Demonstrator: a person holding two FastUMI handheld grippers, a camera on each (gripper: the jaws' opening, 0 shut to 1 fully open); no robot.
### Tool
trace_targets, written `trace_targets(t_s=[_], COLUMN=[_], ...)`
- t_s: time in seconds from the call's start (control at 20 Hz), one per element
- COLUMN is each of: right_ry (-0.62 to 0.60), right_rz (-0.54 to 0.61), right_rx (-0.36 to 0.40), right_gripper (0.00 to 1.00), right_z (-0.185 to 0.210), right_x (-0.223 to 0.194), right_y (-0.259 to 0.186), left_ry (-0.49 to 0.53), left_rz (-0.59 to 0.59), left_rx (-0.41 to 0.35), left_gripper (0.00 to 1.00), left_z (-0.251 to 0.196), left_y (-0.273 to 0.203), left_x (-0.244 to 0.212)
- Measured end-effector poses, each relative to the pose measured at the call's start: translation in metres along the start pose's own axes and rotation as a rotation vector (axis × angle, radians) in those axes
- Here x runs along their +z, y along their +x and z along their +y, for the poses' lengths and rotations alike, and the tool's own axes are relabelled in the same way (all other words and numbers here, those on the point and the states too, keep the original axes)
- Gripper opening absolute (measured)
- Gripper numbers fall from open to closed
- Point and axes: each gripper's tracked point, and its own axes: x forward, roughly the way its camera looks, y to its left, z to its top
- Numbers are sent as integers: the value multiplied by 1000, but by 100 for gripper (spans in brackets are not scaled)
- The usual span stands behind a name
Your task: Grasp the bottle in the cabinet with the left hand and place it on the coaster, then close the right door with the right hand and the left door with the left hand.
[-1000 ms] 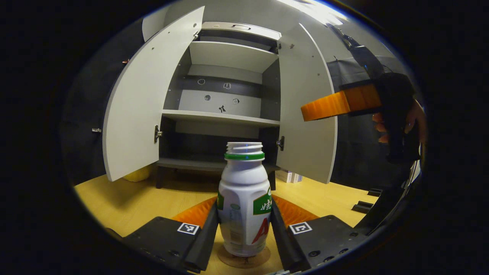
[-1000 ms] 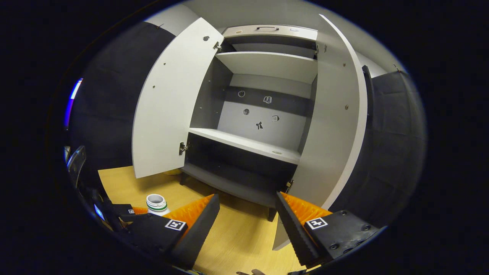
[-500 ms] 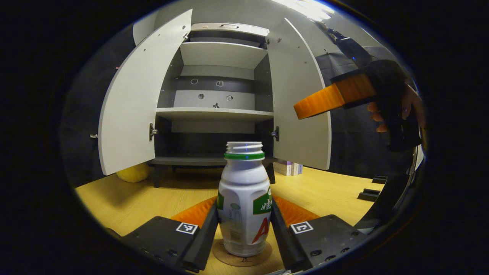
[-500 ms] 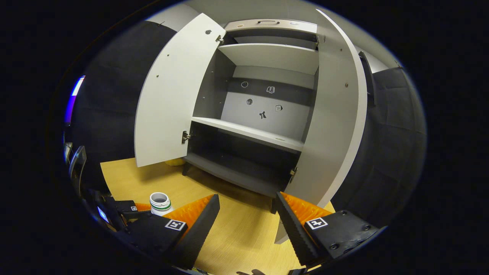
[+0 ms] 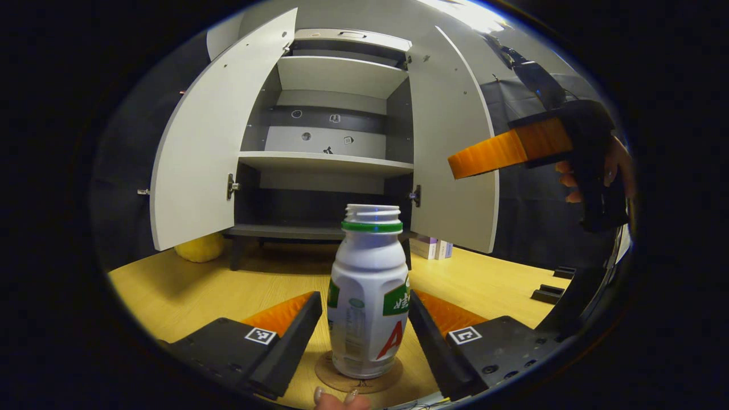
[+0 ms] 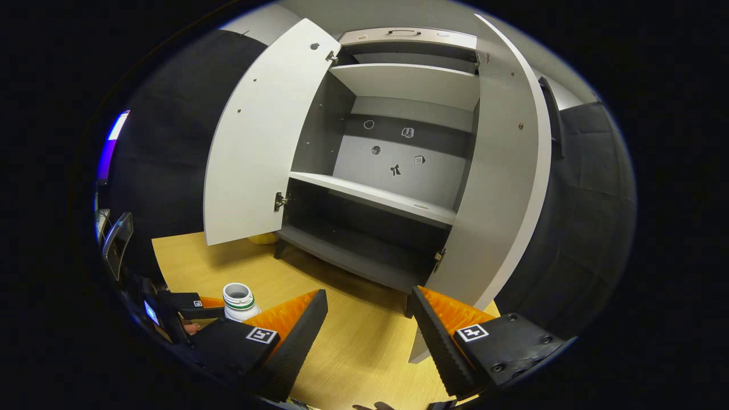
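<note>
In the left gripper view, the white bottle (image 5: 369, 296) with a green neck ring and no cap stands upright on the round coaster (image 5: 357, 377), which lies on the wooden table (image 5: 188, 296). The left gripper (image 5: 364, 336) sits low around the bottle with its fingers spread: a clear gap shows on the left side, while on the right the finger is just beside the bottle, and contact there cannot be told. Beyond the bottle stands the grey cabinet (image 5: 327, 136) with both doors swung open, the left door (image 5: 208, 148) and the right door (image 5: 453, 154); its shelves are bare. To the far right, the right gripper (image 5: 501, 151) is held up in the air by a hand (image 5: 598, 176), near the outer edge of the right door. A yellow object (image 5: 196, 249) lies on the table under the left door. In the right gripper view, the right gripper (image 6: 370, 324) has its fingers spread wide with nothing between them, facing the cabinet's lower shelf and the right door (image 6: 504, 171) just ahead on the right. The bottle (image 6: 239, 300) shows at the near left, standing on the table beside the left gripper (image 6: 196, 310).
</note>
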Motion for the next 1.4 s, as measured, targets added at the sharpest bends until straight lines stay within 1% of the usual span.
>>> trace_targets(t_s=[0.1, 0.25, 0.45, 0.55, 0.7, 0.9, 1.0, 1.15, 1.3, 1.4], right_ry=[-3, -11, 7, 22, 22, 61, 79, 119, 156, 176], right_rz=[-7, -20, -16, -18, -18, -43, -54, -115, -146, -154], right_rx=[1, -7, -18, -25, -42, -78, -134, -256, -408, -517], right_gripper=[98, 98, 98, 98, 98, 98, 98, 98, 98, 97], right_z=[0, -1, -2, -5, -11, -24, -39, -66, -97, -122], right_x=[5, 12, 22, 30, 47, 81, 101, 143, 167, 169], right_y=[-1, -2, -6, -11, -19, -29, -33, -50, -73, -89], left_ry=[24, 64, 49, 38, 34, 56, 41, 37, 20, 2], left_rz=[0, -14, -39, -58, -99, -106, -92, -95, -93, -117], left_rx=[-17, -20, -28, -31, -69, -87, -105, -149, -213, -276], left_gripper=[95, 95, 96, 96, 96, 96, 95, 95, 95, 95], left_z=[-3, -3, -6, -8, -14, 1, 3, -2, -6, -10], left_y=[0, 0, -3, -4, -5, -2, 0, 3, 7, 4], left_x=[11, 30, 62, 84, 127, 180, 203, 239, 262, 278])
